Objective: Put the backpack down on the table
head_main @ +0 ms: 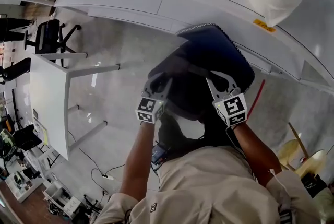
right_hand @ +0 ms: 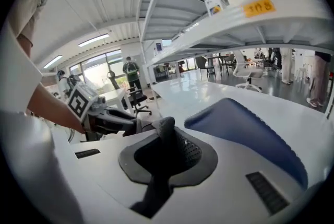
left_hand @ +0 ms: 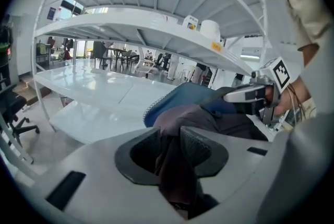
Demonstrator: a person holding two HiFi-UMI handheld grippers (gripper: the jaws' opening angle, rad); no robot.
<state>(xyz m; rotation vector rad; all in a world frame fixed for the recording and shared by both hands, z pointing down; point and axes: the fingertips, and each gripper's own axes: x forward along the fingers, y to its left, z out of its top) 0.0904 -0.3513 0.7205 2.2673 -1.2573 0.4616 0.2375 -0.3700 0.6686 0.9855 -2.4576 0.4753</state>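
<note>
The left gripper [head_main: 158,83] and right gripper [head_main: 222,82] each clench the backpack [head_main: 214,56] top, steadying it level before the table [head_main: 125,1].

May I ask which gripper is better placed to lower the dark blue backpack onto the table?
Probably the right gripper: shut on a strap of the dark blue fabric backpack, nearer the white table than the left gripper.
</note>
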